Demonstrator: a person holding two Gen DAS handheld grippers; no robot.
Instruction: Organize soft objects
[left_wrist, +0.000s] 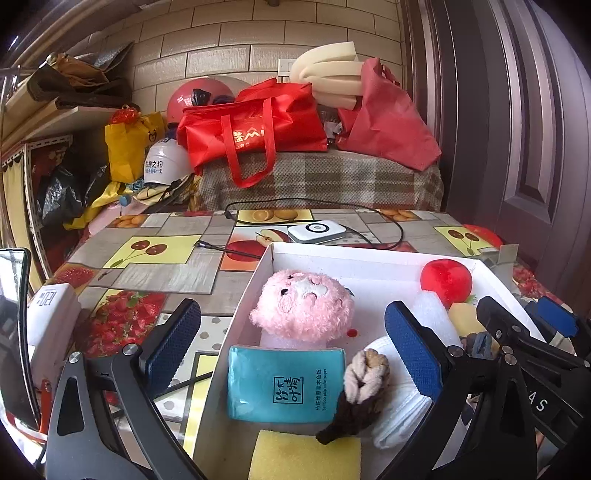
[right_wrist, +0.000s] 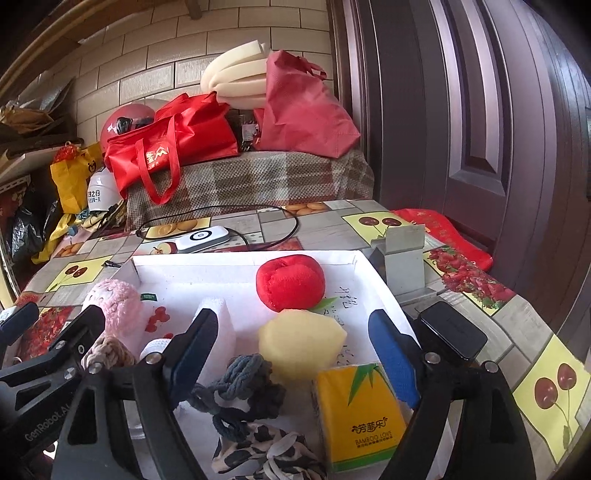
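Note:
A white box holds soft things. In the left wrist view: a pink plush, a blue tissue pack, a beige-brown rope knot, a yellow sponge, a red plush apple. In the right wrist view: the red apple, a yellow plush lemon, a yellow tissue pack, a grey rope knot, a spotted cloth. My left gripper is open over the pink plush and blue pack. My right gripper is open around the lemon, holding nothing.
A power bank and black cable lie on the fruit-print tablecloth behind the box. A black phone and grey stand sit right of it. Red bags, helmets and a door lie beyond.

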